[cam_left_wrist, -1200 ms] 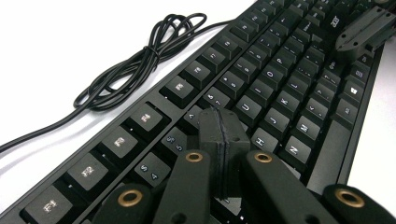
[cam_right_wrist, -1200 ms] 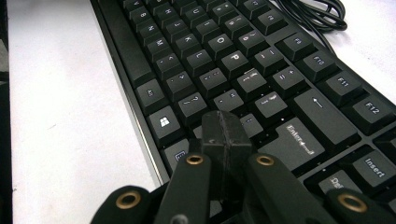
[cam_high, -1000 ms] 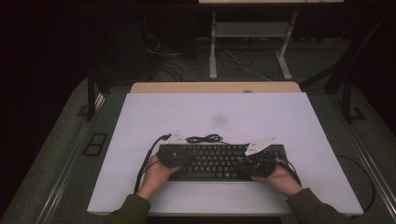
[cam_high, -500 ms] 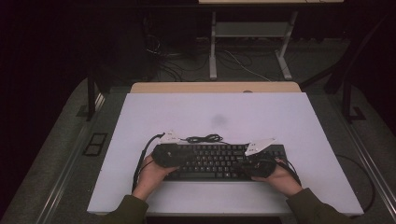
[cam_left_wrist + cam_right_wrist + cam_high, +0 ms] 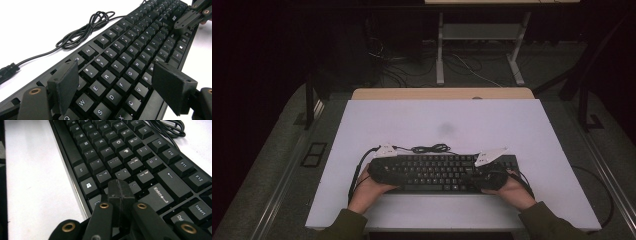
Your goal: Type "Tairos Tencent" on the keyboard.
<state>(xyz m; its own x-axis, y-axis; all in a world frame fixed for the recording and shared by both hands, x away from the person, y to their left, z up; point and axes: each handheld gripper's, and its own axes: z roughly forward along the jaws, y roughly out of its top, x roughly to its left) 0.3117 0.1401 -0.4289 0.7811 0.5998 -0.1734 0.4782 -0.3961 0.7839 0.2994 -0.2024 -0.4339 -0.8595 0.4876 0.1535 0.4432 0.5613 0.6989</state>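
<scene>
The left gripper (image 5: 117, 92) hovers released over the keyboard's (image 5: 442, 172) 9 o'clock end; the right gripper (image 5: 121, 192) sits clenched at 3 o'clock.

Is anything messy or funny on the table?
Only a little. The keyboard lies straight and looks whole, but its cable sits in a loose tangle on the table behind it. Nothing is spilled or broken.

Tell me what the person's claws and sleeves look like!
Each claw, left and right, is matte black with flat blocky jaws and brass-coloured rivets. A pale three-cornered plate sits on top, and a black cable trails off. The sleeves are dark olive green.
</scene>
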